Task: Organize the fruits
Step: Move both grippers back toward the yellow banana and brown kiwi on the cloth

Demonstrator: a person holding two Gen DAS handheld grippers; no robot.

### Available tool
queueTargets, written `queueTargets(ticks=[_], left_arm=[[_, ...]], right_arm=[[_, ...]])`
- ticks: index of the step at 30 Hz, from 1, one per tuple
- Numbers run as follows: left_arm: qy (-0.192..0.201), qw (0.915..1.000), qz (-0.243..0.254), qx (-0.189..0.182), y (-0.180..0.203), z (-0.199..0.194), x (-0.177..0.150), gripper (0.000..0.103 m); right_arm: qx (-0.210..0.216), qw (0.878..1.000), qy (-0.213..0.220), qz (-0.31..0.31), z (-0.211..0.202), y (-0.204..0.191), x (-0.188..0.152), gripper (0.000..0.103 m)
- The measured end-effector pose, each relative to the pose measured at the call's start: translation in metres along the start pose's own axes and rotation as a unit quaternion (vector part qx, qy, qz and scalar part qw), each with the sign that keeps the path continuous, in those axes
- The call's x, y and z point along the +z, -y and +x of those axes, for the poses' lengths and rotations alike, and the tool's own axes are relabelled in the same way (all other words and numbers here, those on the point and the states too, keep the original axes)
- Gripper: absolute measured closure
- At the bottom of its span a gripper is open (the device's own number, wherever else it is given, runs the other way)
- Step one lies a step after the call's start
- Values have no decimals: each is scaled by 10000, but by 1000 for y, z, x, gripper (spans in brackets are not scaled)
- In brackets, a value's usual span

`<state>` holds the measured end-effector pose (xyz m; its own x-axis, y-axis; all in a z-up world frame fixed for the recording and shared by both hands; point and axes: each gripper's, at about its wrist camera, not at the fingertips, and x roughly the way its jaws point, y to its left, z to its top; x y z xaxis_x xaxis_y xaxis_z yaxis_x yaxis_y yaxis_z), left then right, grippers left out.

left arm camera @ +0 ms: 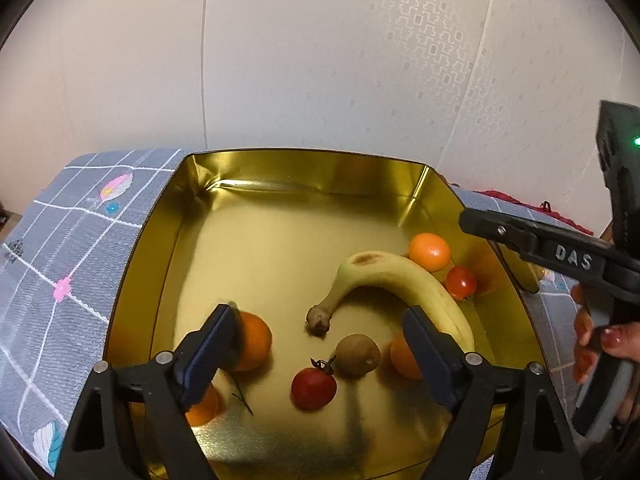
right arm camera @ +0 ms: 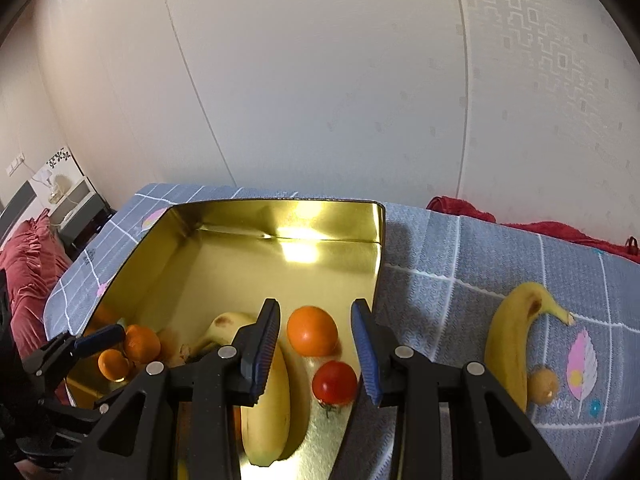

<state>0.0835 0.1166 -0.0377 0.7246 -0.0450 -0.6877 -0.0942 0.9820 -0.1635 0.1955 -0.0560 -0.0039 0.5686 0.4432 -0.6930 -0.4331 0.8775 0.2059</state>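
Both our tools are wide open: left tool (left arm camera: 320, 332) empty, one pad beside an orange (left arm camera: 250, 342); right tool (right arm camera: 316, 344) holding nothing above the tin (right arm camera: 240, 256).

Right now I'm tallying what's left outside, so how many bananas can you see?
2: one banana lies inside the gold tin; the other banana lies on the cloth right of it.

I see a surface covered with a grey checked cloth (right arm camera: 440, 264) with pink feather prints. Directly on it stands a gold tin tray (right arm camera: 376, 240), at the left part. To the right of the tray lie a banana (right arm camera: 510, 336) and a small kiwi (right arm camera: 543, 385), touching each other. A red fabric (right arm camera: 560, 230) lies at the far edge.
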Motion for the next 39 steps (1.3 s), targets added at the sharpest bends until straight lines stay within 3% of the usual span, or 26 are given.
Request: queueTargets(ticks=[8,21,31,39], left_arm=[[47,9998,-139,139,5,0,5,12],[134,9991,320,257,42,4,8,8],[308,9969,728,-34,80,2,7,1],[470,9905,1198,-478,114,-5,1,0]], right_arm=[[-76,9999,80,-26,-16,4,-12,66],[-331,9992,138,193,-46,32,-36,65],[-676,9957,12,633,-68,72,-61,65],[-1127,9824,-50,1487,-93,135,-86,65]])
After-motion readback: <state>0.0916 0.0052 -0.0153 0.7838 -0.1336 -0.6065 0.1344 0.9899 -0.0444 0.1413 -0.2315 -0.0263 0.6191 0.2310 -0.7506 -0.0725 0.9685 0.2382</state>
